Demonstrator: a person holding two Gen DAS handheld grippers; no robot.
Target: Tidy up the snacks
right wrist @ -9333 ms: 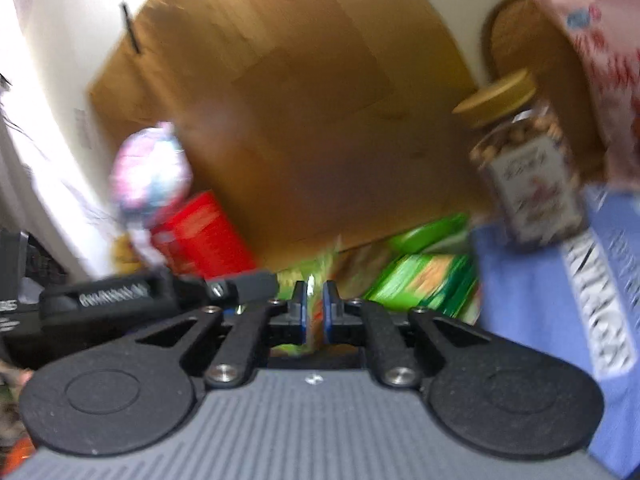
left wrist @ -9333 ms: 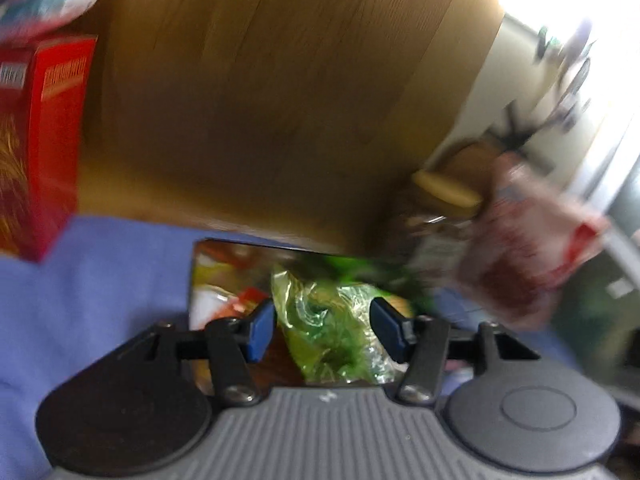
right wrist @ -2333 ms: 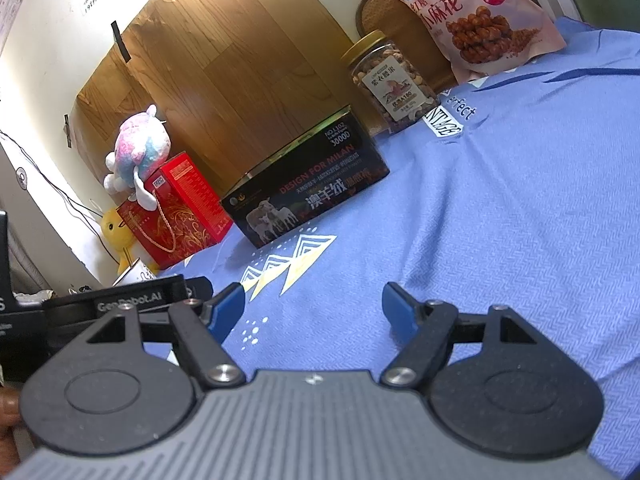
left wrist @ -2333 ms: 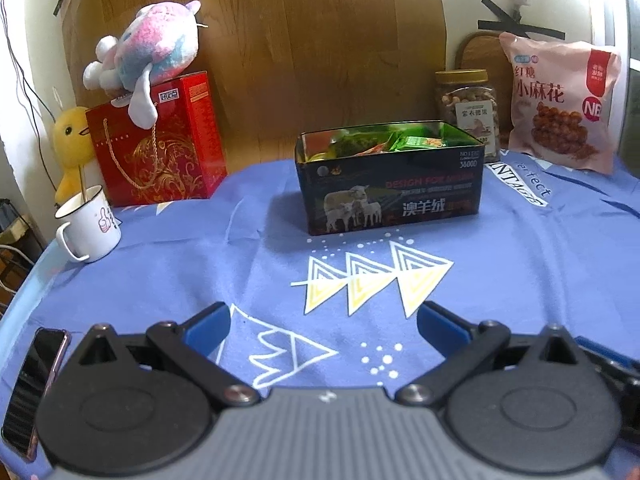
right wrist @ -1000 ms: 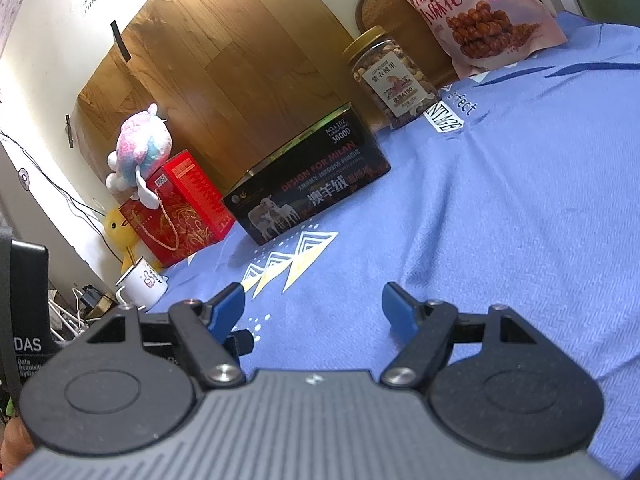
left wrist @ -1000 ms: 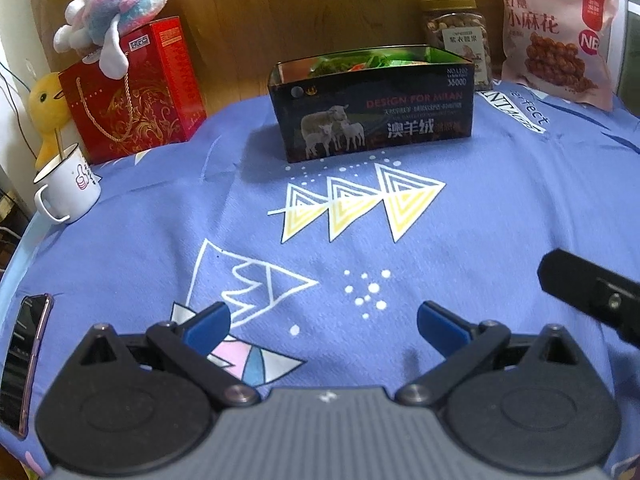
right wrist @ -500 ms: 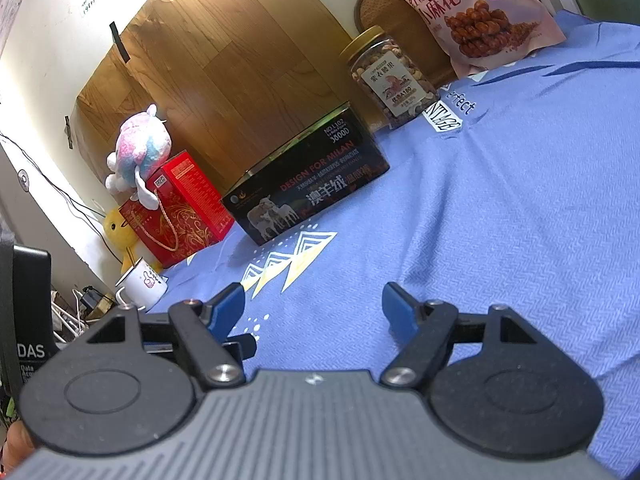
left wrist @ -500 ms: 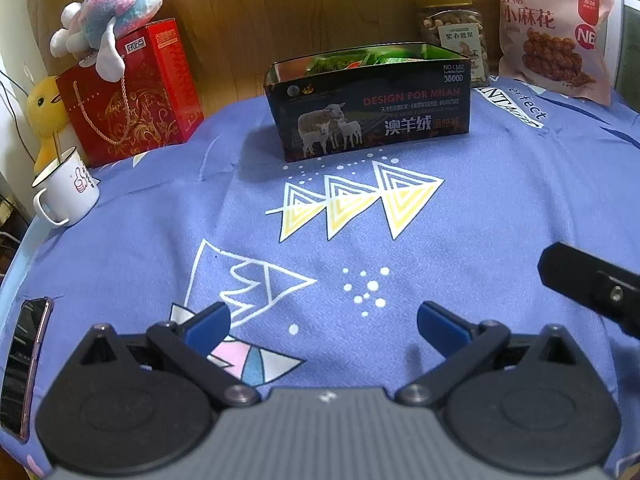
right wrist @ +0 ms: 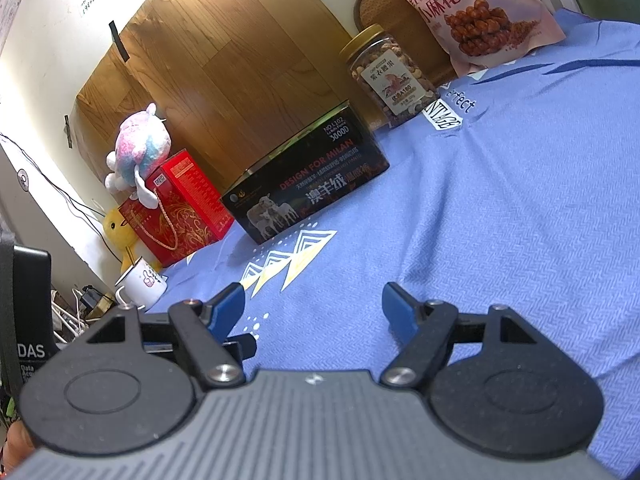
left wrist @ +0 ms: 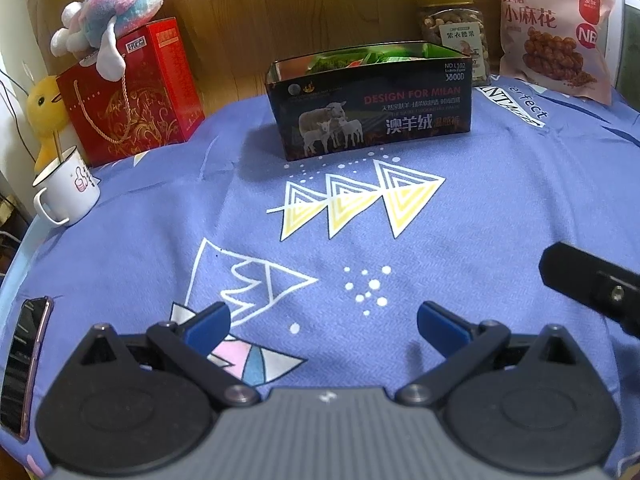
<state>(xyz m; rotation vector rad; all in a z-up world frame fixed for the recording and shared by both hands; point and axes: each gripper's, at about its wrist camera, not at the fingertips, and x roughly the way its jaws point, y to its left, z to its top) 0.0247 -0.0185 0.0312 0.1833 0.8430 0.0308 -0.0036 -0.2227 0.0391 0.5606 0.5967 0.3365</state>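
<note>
A dark tin box with sheep printed on it stands at the back of the blue cloth, holding several green and red snack packets. It also shows in the right wrist view. My left gripper is open and empty, low over the cloth well in front of the box. My right gripper is open and empty, near the cloth at the right; part of it shows in the left wrist view.
Behind the box stand a nut jar and a pink snack bag. A red gift box with a plush toy, a yellow duck and a white mug are at the left. A phone lies at the near-left edge.
Both grippers have drawn back from the box, where the right was shut over the packets, to the near side of the table and opened wide. In the last second almost nothing moved.
</note>
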